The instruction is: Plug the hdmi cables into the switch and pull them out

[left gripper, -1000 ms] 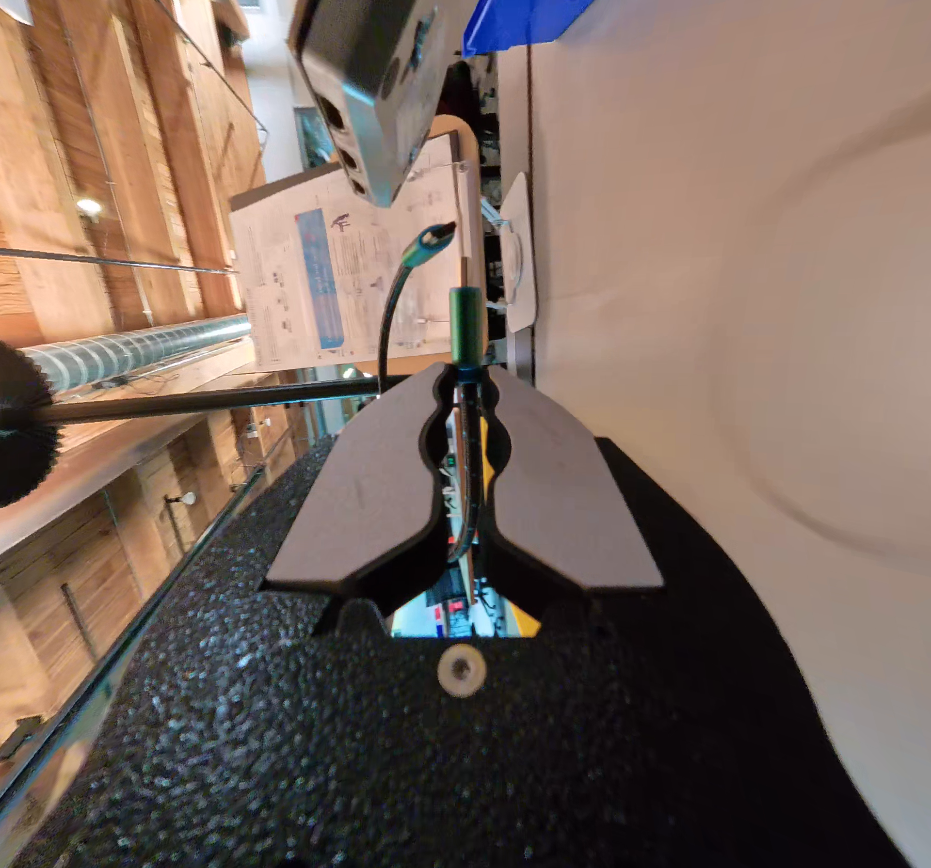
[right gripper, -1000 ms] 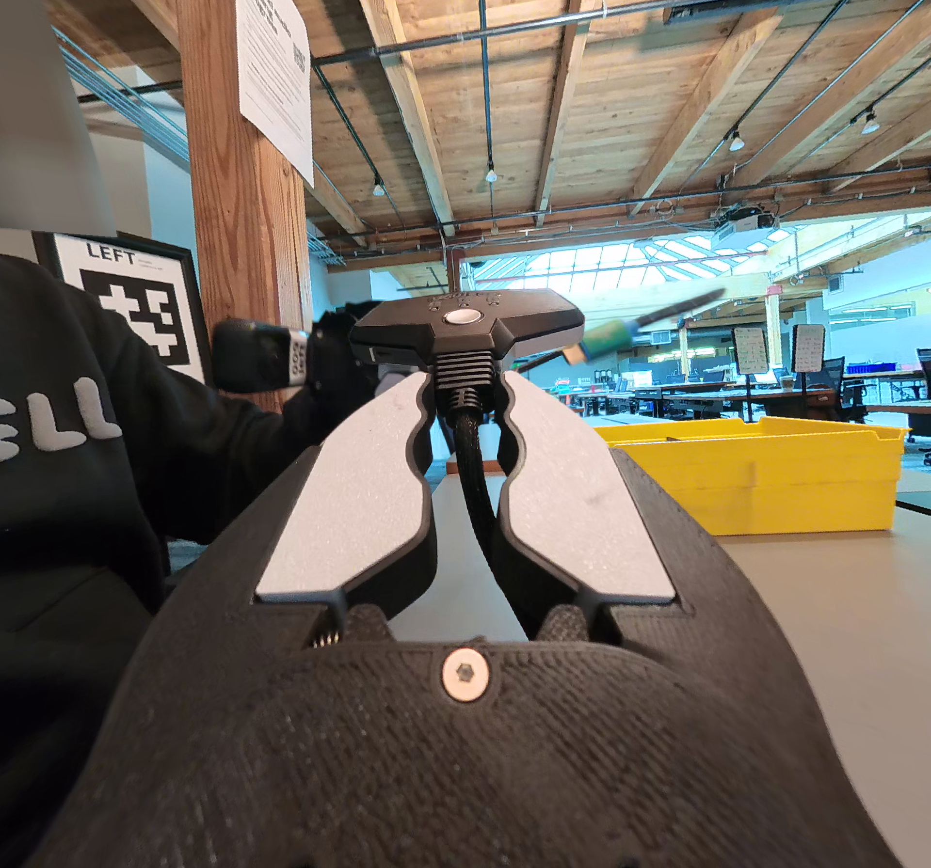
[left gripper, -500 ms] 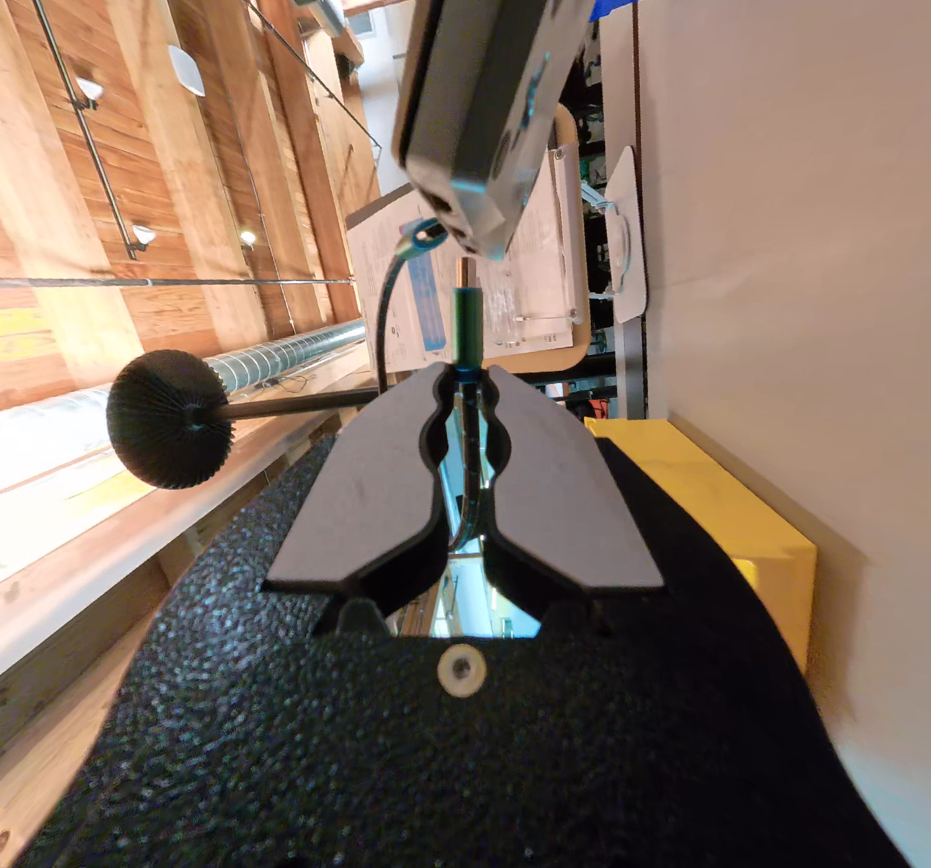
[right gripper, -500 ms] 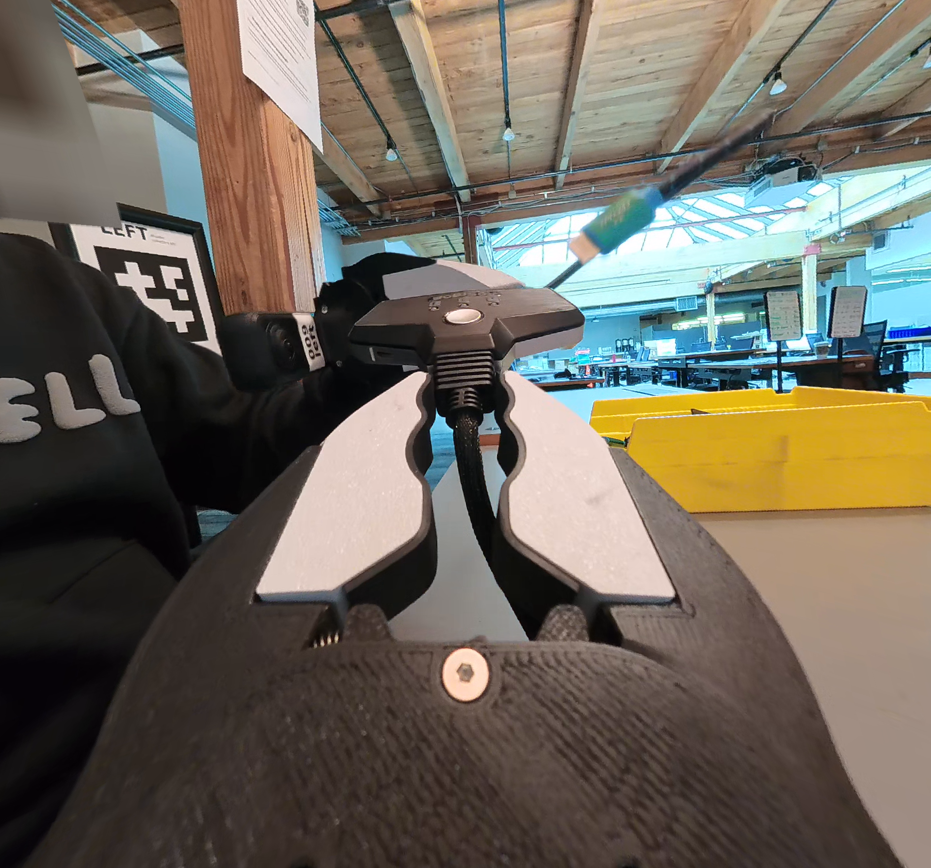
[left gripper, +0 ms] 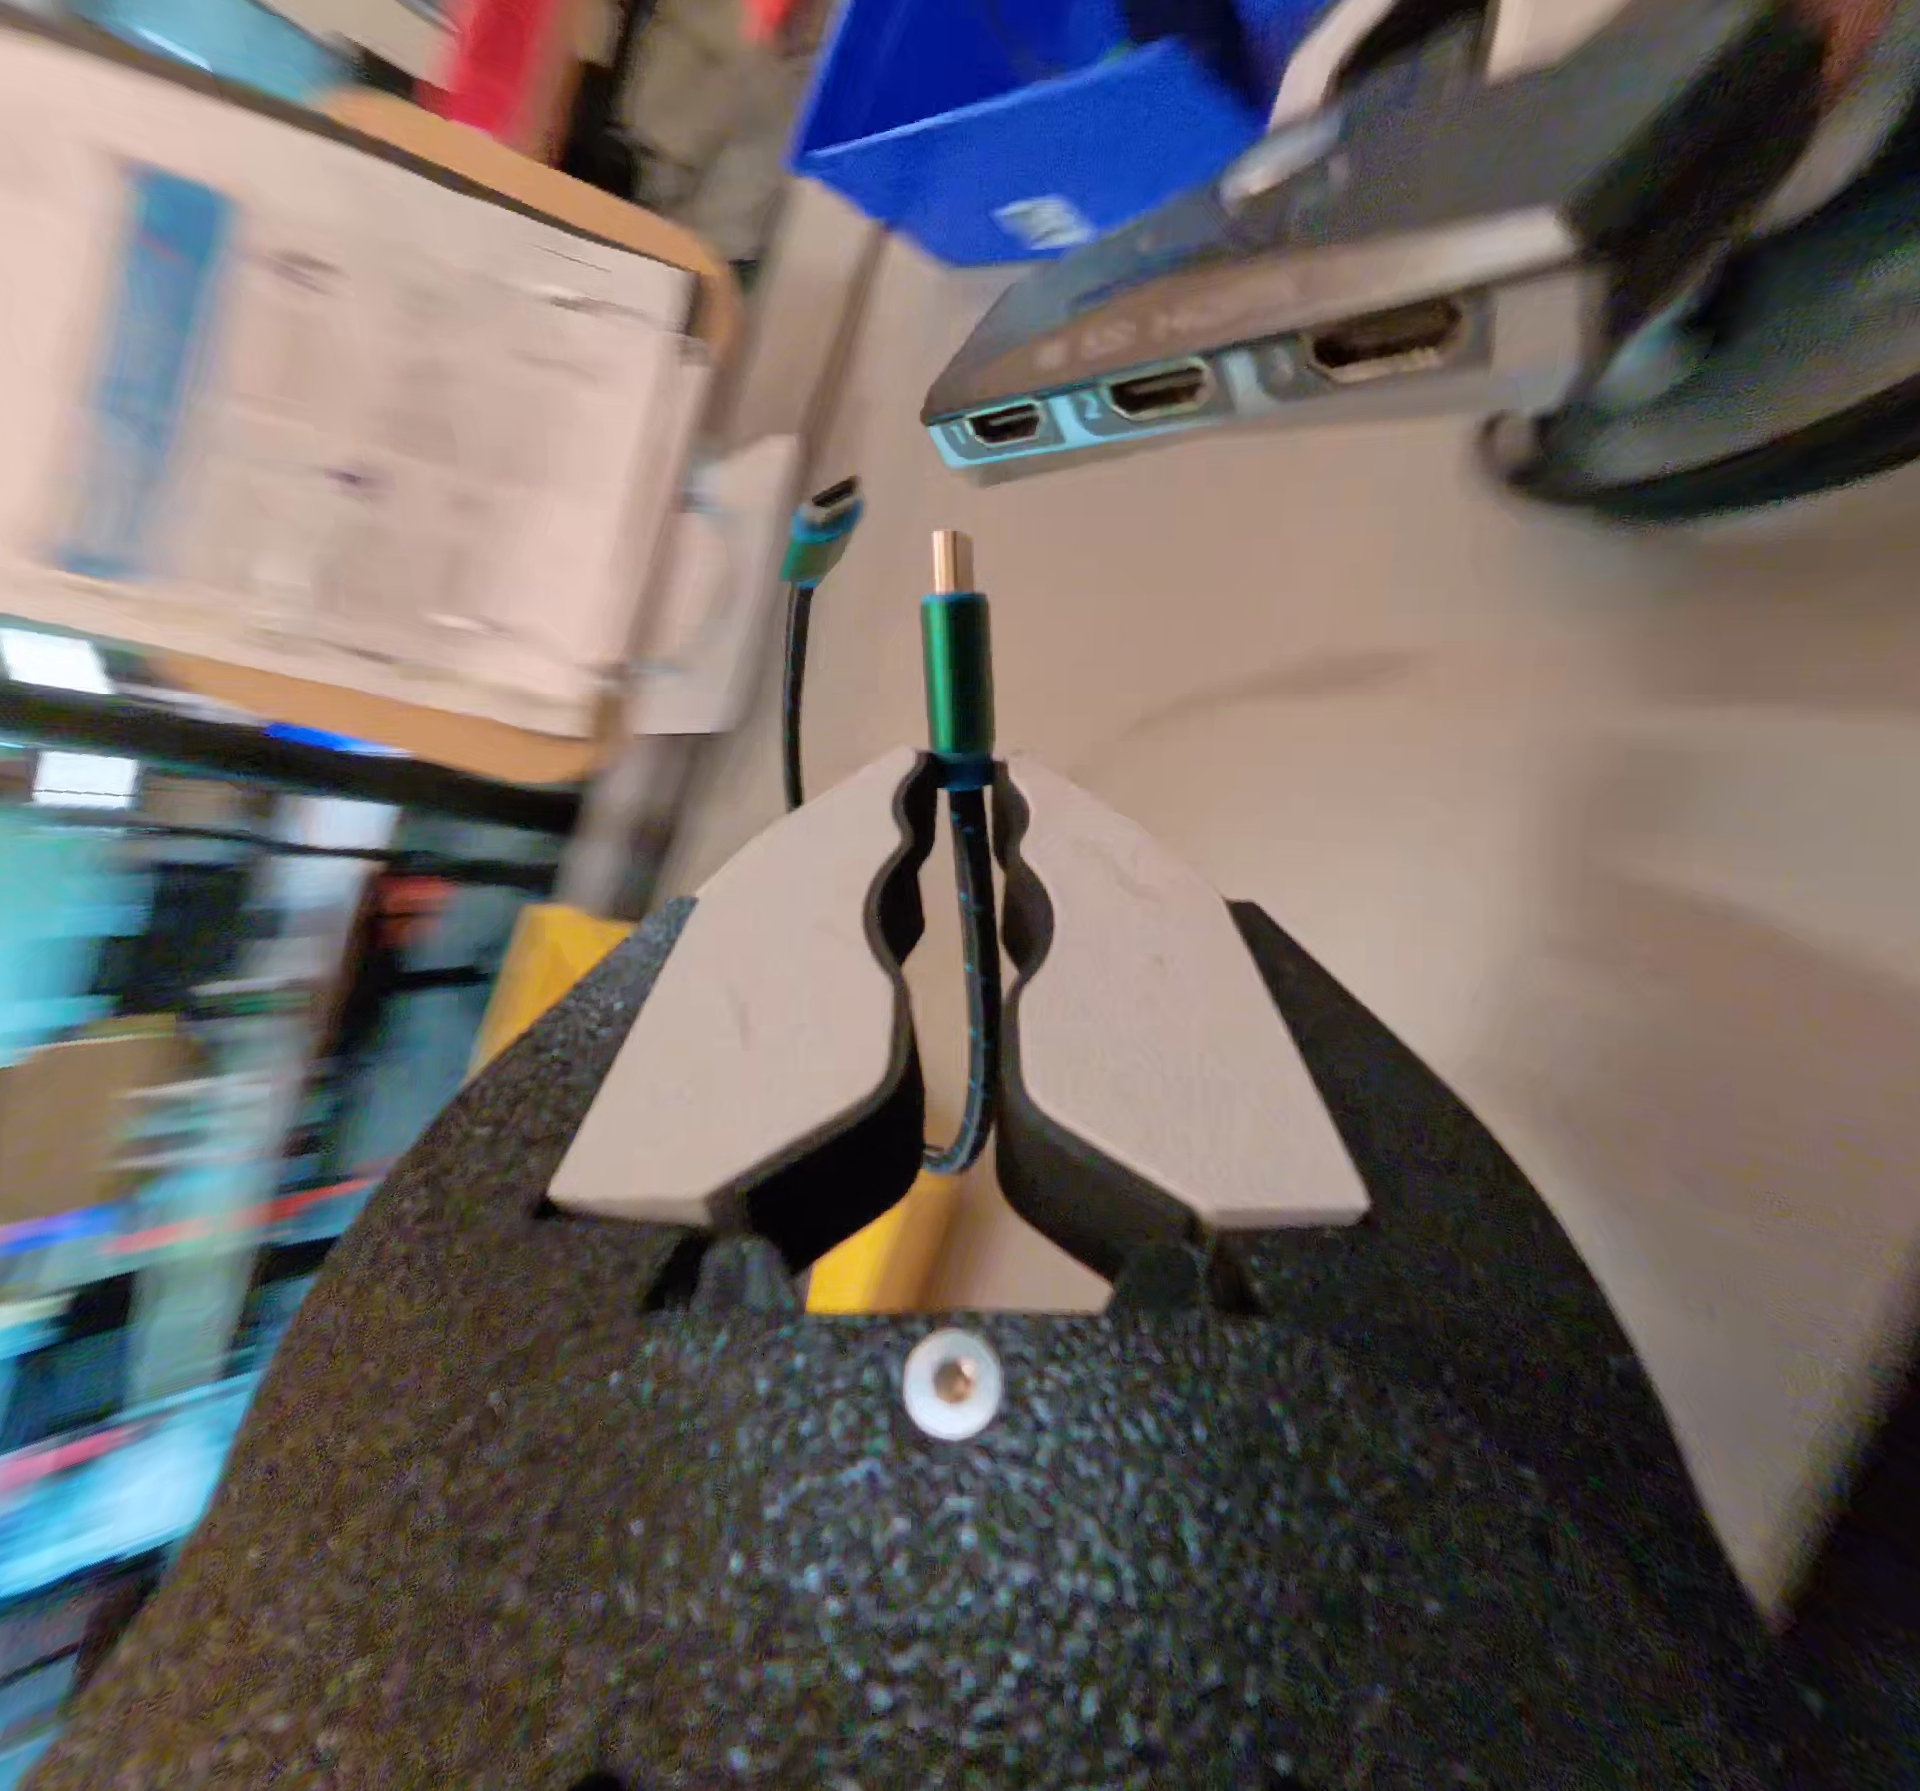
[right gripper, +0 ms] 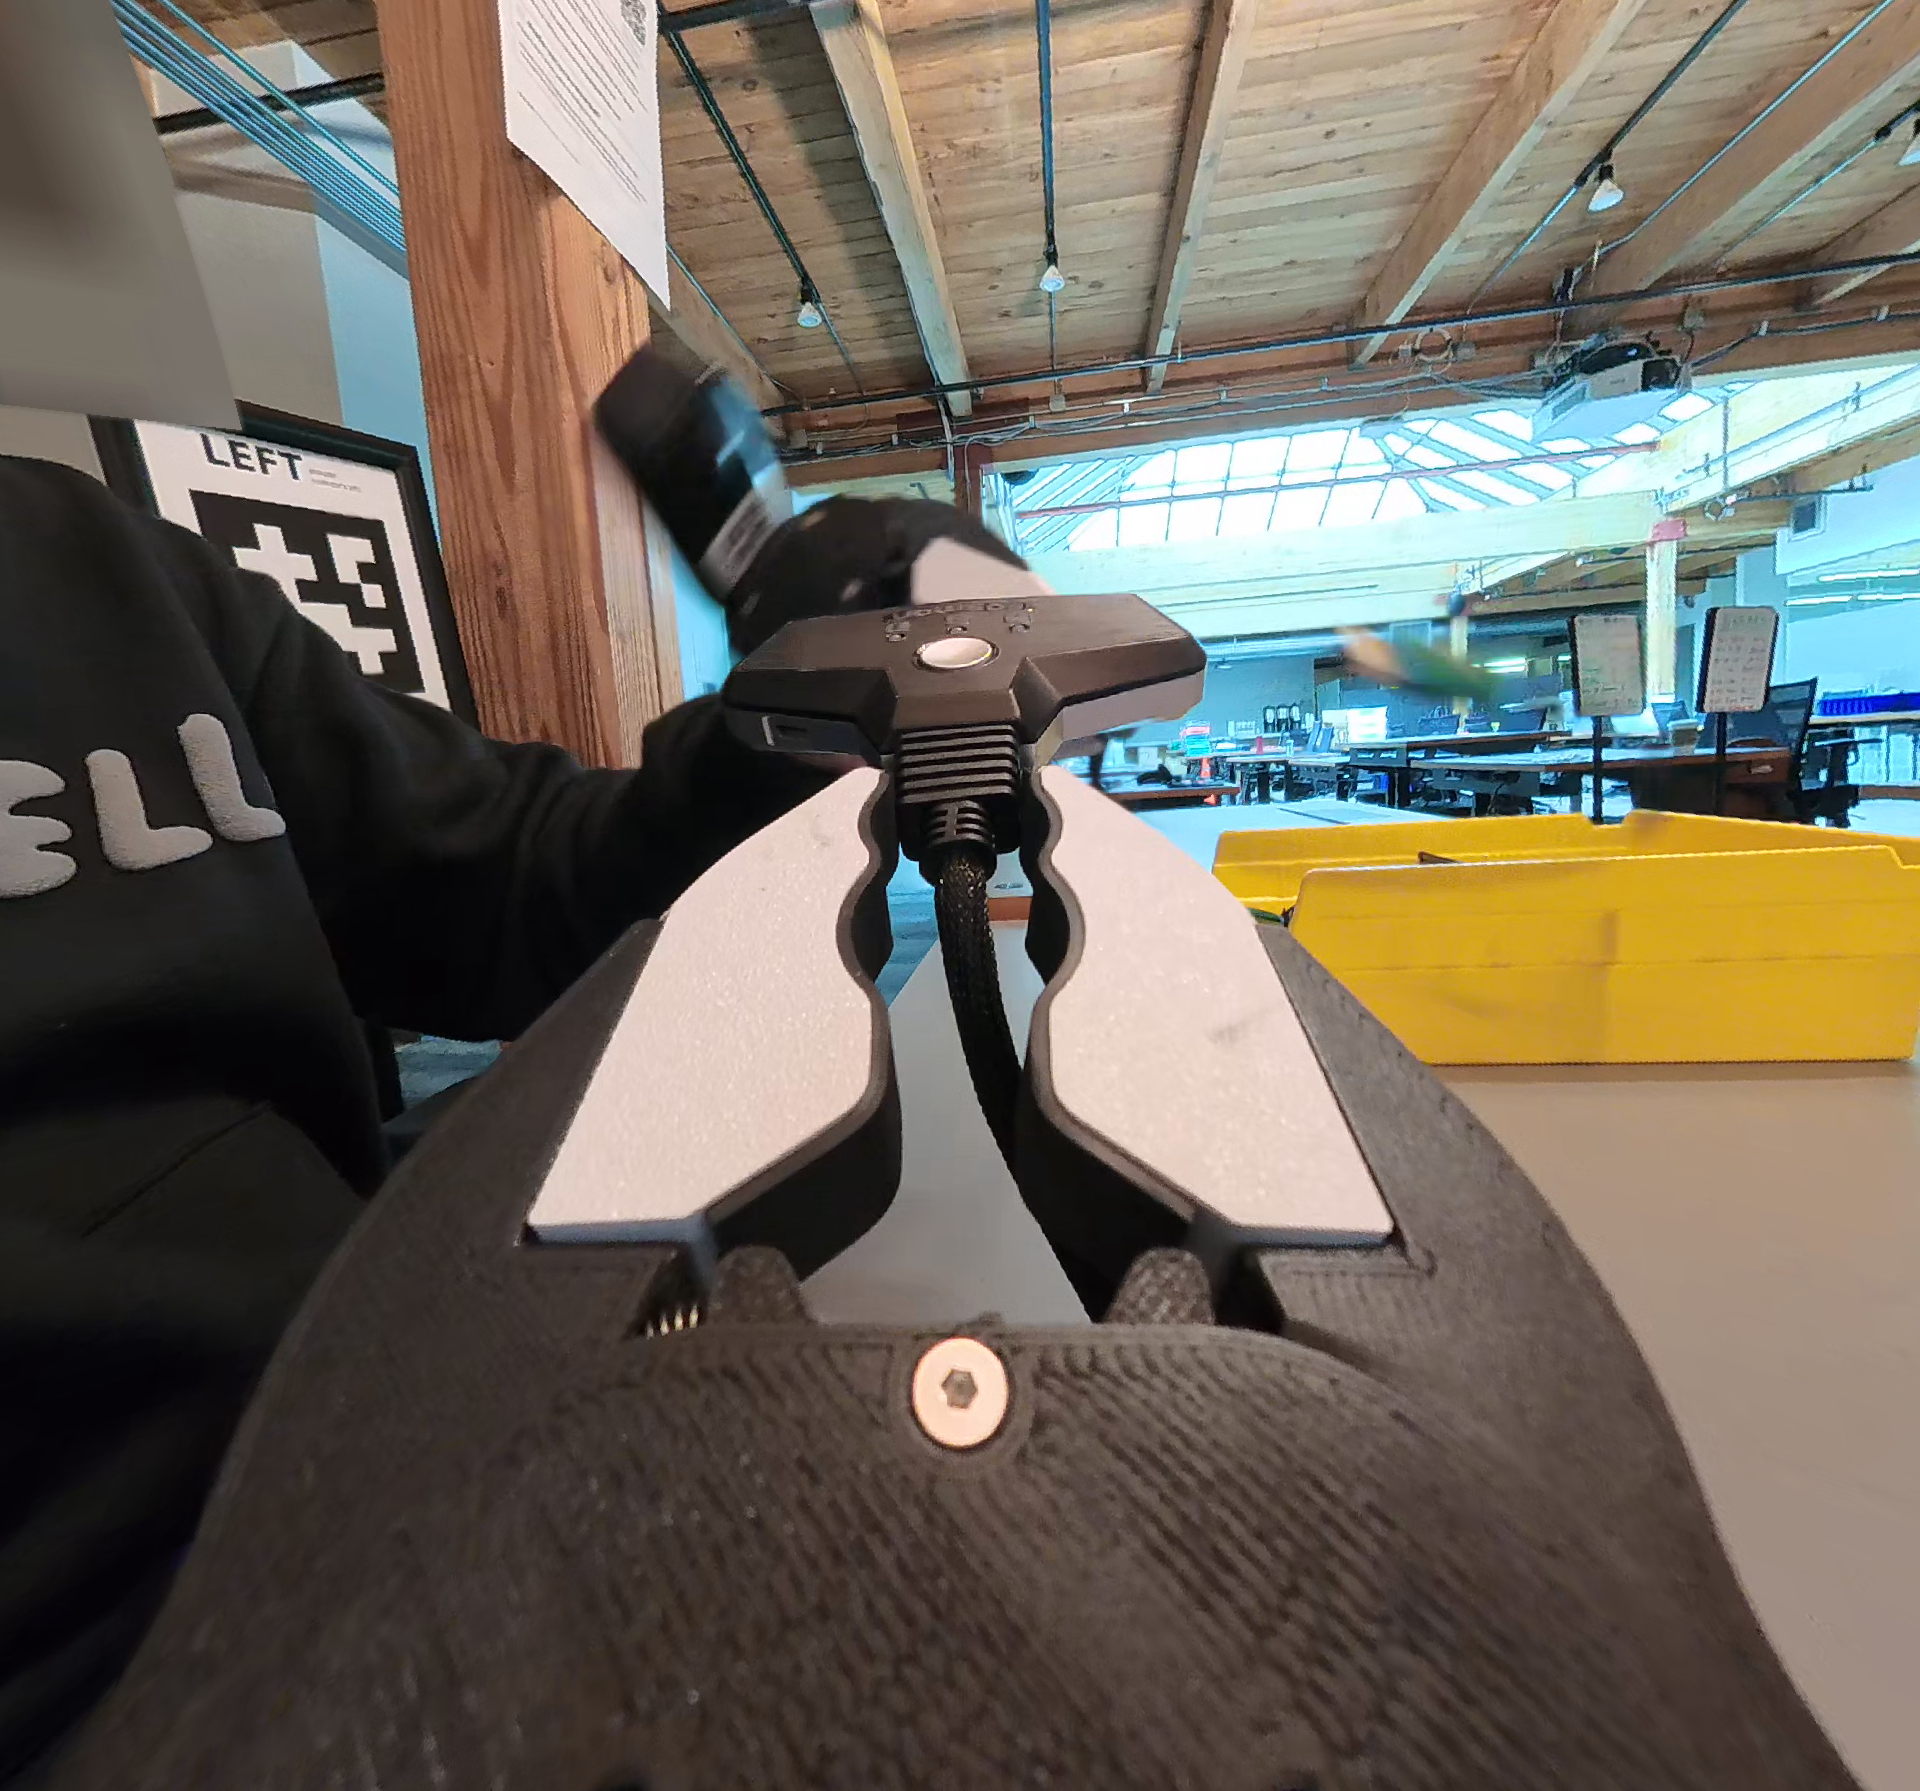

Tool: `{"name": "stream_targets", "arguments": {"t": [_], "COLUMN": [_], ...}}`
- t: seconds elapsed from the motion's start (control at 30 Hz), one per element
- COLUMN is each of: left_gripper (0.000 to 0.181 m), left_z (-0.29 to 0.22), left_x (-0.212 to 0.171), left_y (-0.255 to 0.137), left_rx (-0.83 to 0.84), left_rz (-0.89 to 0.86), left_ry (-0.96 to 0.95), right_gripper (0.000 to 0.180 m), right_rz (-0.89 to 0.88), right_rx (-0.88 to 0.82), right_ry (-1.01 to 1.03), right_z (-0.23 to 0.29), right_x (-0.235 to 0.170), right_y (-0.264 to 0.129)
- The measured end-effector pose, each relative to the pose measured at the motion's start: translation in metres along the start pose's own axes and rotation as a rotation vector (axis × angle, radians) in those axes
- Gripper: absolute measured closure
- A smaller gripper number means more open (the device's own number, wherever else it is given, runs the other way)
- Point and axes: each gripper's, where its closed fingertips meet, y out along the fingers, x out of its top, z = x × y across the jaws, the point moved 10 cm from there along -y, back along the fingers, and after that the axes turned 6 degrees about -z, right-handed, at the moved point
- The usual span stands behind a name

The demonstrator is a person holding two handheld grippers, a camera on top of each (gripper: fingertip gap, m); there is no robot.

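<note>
My left gripper [left gripper: 958,767] is shut on a green hdmi cable plug [left gripper: 956,671]; its gold tip points up, a short way below and left of the switch. The cable's other green plug [left gripper: 823,526] hangs free to the left. The black switch [left gripper: 1226,339] is held in the air at upper right, its three empty ports facing me. My right gripper [right gripper: 961,791] is shut on the switch's ribbed cable neck; the switch [right gripper: 961,666] sits flat above the fingertips. The left gripper [right gripper: 831,557] shows blurred behind it, and a blurred green plug [right gripper: 1423,666] to the right.
A yellow bin [right gripper: 1579,931] stands on the pale table [right gripper: 1714,1274] at right. A blue bin [left gripper: 1039,79] is beyond the switch. A wooden post [right gripper: 499,391] and a person's dark sleeve [right gripper: 312,858] are at left. A board with papers [left gripper: 343,453] stands behind.
My left gripper has swung fast with the plug, so the view rolled and the switch's port face now shows at upper right. The right gripper holds the switch almost still.
</note>
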Motion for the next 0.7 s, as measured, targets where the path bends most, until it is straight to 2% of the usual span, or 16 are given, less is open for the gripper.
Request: {"name": "stream_targets", "arguments": {"t": [0.1,0.3,0.4,0.53,0.7], "left_gripper": [0.171,0.171,0.171,0.17,0.17], "left_z": [0.026,0.057,0.06,0.056,0.05], "left_x": [-0.005,-0.023,-0.035,-0.064,-0.091], "left_y": [-0.006,-0.007,0.012,0.061,0.111], "left_rx": [-0.322,-0.93,-1.146,-1.041,-0.745], "left_rz": [-0.03,-0.027,-0.087,-0.022,0.004], "left_ry": [-0.326,-0.709,-0.923,-1.024,-0.858], "right_gripper": [0.157,0.157,0.157,0.157,0.157], "right_rz": [-0.009,-0.002,-0.009,-0.073,-0.08], "right_rx": [-0.002,-0.027,-0.056,-0.091,-0.114], "right_ry": [-0.011,-0.07,-0.095,-0.091,-0.101], "right_z": [0.001,0.004,0.003,0.0,0.0], "right_x": [0.003,0.02,0.027,0.03,0.032], "right_y": [-0.002,-0.011,-0.02,-0.029,-0.034]}}
